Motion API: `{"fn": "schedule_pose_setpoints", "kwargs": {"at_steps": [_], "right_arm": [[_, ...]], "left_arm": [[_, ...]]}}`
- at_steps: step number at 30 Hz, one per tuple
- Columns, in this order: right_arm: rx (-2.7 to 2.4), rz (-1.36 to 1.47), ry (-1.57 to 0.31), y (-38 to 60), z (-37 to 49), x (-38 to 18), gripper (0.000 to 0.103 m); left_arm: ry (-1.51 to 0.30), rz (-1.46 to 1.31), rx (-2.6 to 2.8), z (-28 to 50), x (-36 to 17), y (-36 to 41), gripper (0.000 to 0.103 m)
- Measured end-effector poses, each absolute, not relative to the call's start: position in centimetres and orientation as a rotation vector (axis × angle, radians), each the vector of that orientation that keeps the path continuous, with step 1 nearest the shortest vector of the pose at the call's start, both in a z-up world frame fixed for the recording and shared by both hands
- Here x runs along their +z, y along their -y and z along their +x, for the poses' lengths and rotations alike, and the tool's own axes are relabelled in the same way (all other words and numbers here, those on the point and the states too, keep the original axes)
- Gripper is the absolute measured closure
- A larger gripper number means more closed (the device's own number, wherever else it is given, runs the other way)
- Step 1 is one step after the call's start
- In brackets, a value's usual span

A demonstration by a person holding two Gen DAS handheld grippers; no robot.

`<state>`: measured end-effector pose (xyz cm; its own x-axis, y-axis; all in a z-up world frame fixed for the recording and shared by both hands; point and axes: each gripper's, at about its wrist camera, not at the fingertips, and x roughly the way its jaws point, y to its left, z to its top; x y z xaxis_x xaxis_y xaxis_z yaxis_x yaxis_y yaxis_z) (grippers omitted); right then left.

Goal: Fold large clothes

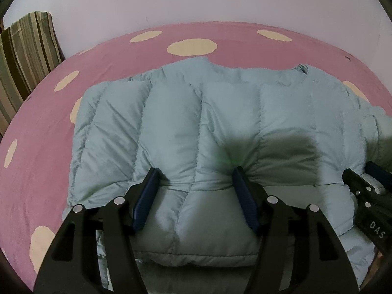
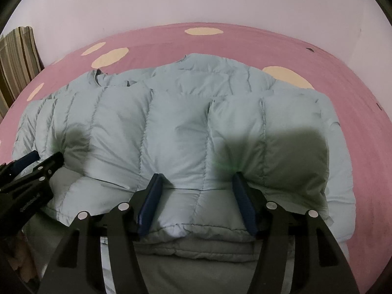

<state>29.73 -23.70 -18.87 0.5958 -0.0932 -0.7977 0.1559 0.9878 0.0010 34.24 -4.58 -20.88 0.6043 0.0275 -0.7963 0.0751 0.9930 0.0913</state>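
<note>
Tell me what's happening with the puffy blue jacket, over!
Left gripper and right gripper: jaws wide, straddling the near fold. Blue puffer jacket folded over on pink spotted bedsheet. Nothing in the way.

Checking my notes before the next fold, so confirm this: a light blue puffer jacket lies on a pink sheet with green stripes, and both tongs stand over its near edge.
One detail is wrong: the pink sheet has cream dots, not green stripes, as the left wrist view shows. The stripes are on the pillow by the wall. The rest holds: the light blue puffer jacket lies on it, with the left tongs and right tongs over its near edge.
</note>
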Motion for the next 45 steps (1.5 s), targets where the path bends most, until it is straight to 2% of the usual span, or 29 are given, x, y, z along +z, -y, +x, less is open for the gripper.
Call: {"fn": "schedule_pose_setpoints", "kwargs": {"at_steps": [17, 23, 25, 31, 38, 45], "right_arm": [[-0.159, 0.057, -0.911, 23.8, 29.7, -18.8, 0.040], [-0.180, 0.083, -0.875, 24.9, 27.9, -16.1, 0.038], [-0.196, 0.100, -0.854, 26.1, 26.0, -14.9, 0.035], [-0.225, 0.155, -0.860, 30.2, 18.9, -13.8, 0.035], [-0.224, 0.246, -0.934, 34.2, 10.6, -15.9, 0.035], [-0.200, 0.268, -0.951, 34.4, 6.3, -16.8, 0.034]], "left_arm": [[-0.907, 0.158, 0.001, 34.0, -20.8, 5.1, 0.035], [-0.930, 0.101, -0.025, 32.7, -18.3, 2.8, 0.031], [-0.923, 0.085, -0.015, 31.1, -17.1, 1.1, 0.031], [-0.909, 0.022, 0.021, 24.1, -15.1, -5.7, 0.031], [-0.979, -0.055, 0.051, 15.5, -15.7, -12.6, 0.031], [-1.032, -0.170, -0.005, 11.0, -16.4, -15.2, 0.031]]}}
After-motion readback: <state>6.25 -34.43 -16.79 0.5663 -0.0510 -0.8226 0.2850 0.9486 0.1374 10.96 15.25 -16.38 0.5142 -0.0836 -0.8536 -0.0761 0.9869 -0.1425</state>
